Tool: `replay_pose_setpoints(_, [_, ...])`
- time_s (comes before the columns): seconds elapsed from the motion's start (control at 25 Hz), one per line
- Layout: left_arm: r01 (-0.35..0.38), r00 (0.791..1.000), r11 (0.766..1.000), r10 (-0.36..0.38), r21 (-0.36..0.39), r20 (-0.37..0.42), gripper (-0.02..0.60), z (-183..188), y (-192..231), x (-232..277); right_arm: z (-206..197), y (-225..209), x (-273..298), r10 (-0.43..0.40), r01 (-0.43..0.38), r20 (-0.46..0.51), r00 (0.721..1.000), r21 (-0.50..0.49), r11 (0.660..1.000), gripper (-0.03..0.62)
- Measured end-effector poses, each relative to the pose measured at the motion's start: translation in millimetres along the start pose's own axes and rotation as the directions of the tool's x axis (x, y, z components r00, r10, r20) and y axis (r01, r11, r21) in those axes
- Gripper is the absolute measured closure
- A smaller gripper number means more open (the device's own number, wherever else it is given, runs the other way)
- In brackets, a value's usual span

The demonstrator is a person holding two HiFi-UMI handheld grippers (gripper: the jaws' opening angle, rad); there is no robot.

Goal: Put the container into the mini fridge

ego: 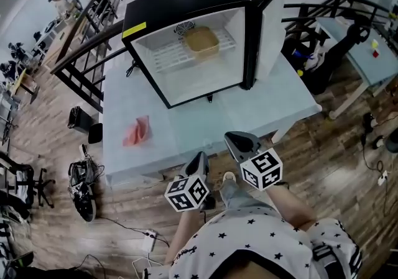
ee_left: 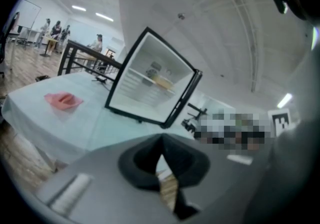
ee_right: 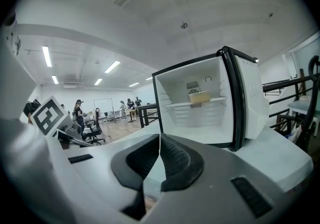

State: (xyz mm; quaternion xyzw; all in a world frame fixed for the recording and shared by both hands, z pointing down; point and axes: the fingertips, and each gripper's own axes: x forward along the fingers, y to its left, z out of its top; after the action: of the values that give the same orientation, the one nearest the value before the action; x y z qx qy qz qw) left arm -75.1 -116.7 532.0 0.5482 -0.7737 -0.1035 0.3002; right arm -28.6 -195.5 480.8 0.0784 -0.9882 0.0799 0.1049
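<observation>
The black mini fridge (ego: 186,35) stands on the pale table (ego: 261,104) with its door (ego: 267,29) swung open to the right. A tan container (ego: 201,42) sits on the white wire shelf inside; it also shows in the right gripper view as the container (ee_right: 199,97) and faintly in the left gripper view as the container (ee_left: 162,82). Both grippers hang low at the table's near edge, well short of the fridge. My left gripper (ego: 199,163) is shut and empty, tips meeting (ee_left: 161,140). My right gripper (ego: 239,144) is shut and empty too (ee_right: 159,138).
A crumpled pink cloth (ego: 138,131) lies on the table's left part. A black railing (ego: 93,41) runs behind the table. Chairs, cables and a black bag (ego: 83,184) sit on the wooden floor at left. People stand at desks far back left.
</observation>
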Motion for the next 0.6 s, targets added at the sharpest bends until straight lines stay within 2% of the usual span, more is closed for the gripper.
replay_pose_setpoints(0.6, [-0.014, 1.0, 0.999, 0.015, -0.048, 0.022, 0.575, -43.2, -4.9, -47.7, -35.3, 51.0, -42.6, 0.065, -0.066, -0.022, 0.998, -0.036, 0.997, 0.571])
